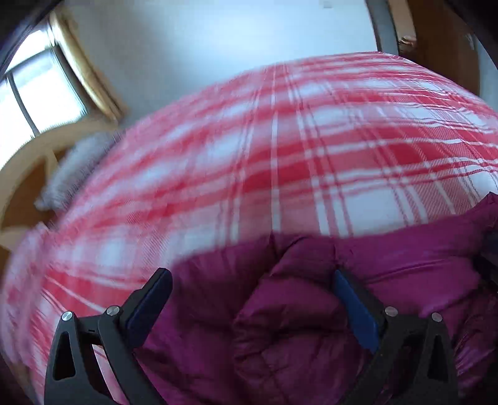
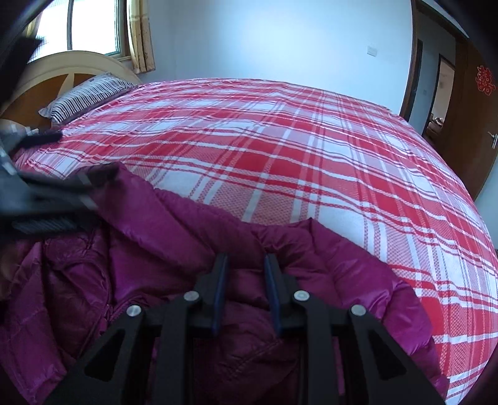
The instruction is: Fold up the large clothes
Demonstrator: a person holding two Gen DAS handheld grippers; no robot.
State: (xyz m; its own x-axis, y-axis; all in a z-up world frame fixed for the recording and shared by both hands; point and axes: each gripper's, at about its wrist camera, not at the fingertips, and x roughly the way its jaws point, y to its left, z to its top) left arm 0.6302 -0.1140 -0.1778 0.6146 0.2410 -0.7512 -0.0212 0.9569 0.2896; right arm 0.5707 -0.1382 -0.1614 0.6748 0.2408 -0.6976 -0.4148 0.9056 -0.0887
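Between the right gripper's (image 2: 246, 260) narrowed jaws sits a puffy fold of magenta jacket (image 2: 174, 236), apparently pinched for folding; left gripper (image 1: 252, 277) jaws gape apart above it.

Place: home bedroom.
Bed (image 2: 280, 162): large, filling most of both views, spread with a red-and-white plaid cover.
Headboard (image 2: 62, 71): curved, pale frame with brown panels, against the window wall.
Pillow (image 2: 87, 93): striped, lying at the head end just beside the headboard; only a grey blur in the left wrist view.
Window (image 2: 93, 28): bright daylight, yellowish curtain (image 2: 141, 37) hanging at its side.
Walls (image 2: 264, 40): plain white, one small switch plate (image 2: 372, 50).
Door (image 2: 479, 124): dark brown wood, metal handle, red paper ornament (image 2: 484, 82), possibly a wedding character.
Doorway (image 2: 439, 96): open, another room dimly seen beyond.
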